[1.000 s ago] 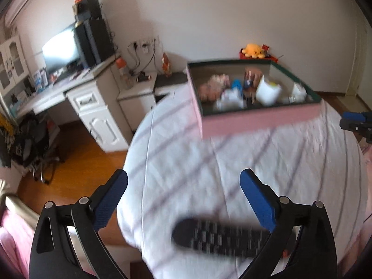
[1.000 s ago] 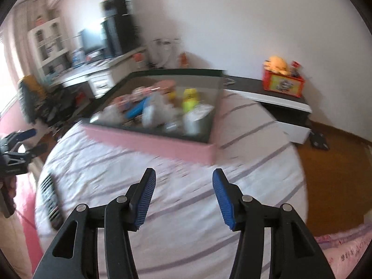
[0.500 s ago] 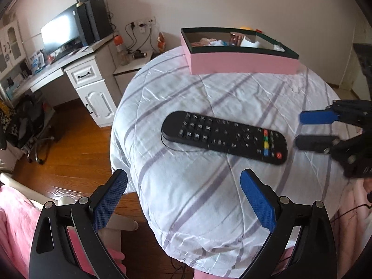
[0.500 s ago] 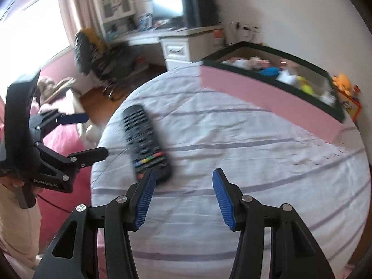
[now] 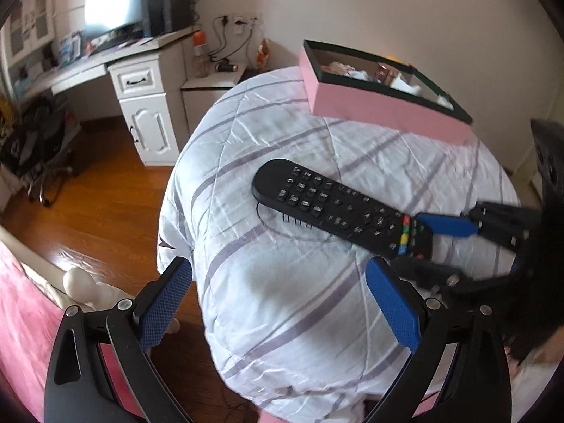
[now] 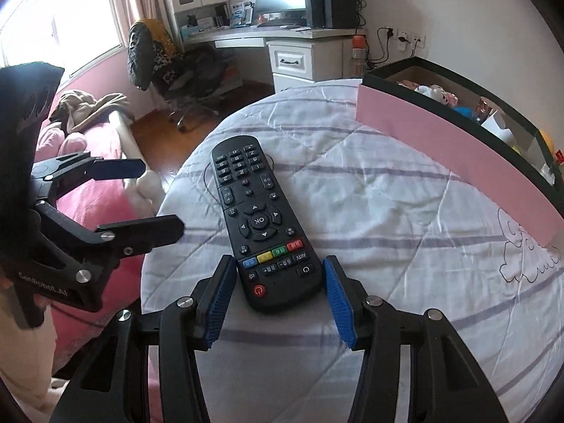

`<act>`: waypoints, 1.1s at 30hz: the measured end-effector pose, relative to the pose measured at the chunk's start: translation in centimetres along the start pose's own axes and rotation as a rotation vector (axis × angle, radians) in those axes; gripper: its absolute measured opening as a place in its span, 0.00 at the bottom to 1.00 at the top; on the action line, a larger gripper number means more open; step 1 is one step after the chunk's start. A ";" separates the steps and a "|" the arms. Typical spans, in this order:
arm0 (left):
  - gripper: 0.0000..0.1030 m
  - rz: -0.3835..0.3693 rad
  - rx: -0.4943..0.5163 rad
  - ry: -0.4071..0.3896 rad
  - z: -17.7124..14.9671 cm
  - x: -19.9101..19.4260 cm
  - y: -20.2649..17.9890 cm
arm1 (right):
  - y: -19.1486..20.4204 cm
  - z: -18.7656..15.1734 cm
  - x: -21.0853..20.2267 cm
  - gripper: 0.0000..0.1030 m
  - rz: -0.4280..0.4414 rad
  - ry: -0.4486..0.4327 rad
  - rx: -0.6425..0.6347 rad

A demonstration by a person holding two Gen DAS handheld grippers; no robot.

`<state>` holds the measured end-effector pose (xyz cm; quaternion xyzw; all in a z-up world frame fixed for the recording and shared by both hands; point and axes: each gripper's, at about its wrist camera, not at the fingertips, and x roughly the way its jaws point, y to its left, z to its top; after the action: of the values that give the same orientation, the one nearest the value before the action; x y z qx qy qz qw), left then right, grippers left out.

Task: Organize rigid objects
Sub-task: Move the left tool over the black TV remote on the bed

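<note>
A black remote control (image 6: 261, 225) lies flat on the round table with the white striped cloth (image 6: 405, 246). My right gripper (image 6: 278, 282) is open, its blue pads on either side of the remote's near end with the red power button, with small gaps. In the left wrist view the remote (image 5: 338, 208) lies ahead and the right gripper (image 5: 423, 243) straddles its right end. My left gripper (image 5: 278, 299) is open and empty, held off the table's near edge. It also shows in the right wrist view (image 6: 148, 197) at the left.
A pink box with a dark rim (image 6: 458, 148), holding several small items, stands at the far side of the table (image 5: 380, 102). Beyond are a white desk with a monitor (image 5: 137, 70), an office chair (image 6: 165, 60), a pink bed (image 6: 81, 134) and wooden floor.
My right gripper has moved in over the table and now straddles the remote's near end. My left gripper has drawn back slightly and stays open.
</note>
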<state>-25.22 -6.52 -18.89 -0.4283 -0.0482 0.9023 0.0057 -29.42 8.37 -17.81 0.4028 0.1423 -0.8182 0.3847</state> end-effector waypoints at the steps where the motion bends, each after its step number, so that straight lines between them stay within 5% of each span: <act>1: 0.98 0.004 -0.012 0.001 0.3 0.2 -0.1 | 0.0 0.1 0.1 0.50 -0.009 0.001 0.010; 14: 0.99 0.024 -0.010 0.028 3.8 3.3 -3.5 | -4.4 -1.0 -1.3 0.50 -0.254 -0.087 0.329; 19: 0.99 0.024 0.029 0.025 4.6 3.4 -5.3 | -5.7 -1.8 -2.0 0.50 -0.251 -0.108 0.452; 24: 0.99 -0.007 0.020 0.027 5.6 3.4 -7.0 | -6.1 -2.5 -4.0 0.56 -0.206 -0.127 0.409; 27: 0.99 -0.009 0.011 0.025 6.2 3.9 -8.6 | -7.2 -3.5 -6.2 0.77 -0.336 -0.136 0.348; 29: 0.99 -0.009 -0.008 0.036 6.7 4.6 -9.6 | -8.8 -3.9 -7.2 0.77 -0.433 -0.141 0.334; 33: 0.99 0.000 -0.043 0.082 7.4 7.1 -12.1 | -12.7 -4.8 -8.7 0.77 -0.464 -0.154 0.387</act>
<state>-35.81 5.30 -18.63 -0.4648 -0.0672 0.8829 -0.0014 -32.92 23.83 -15.10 0.3620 0.0425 -0.9243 0.1137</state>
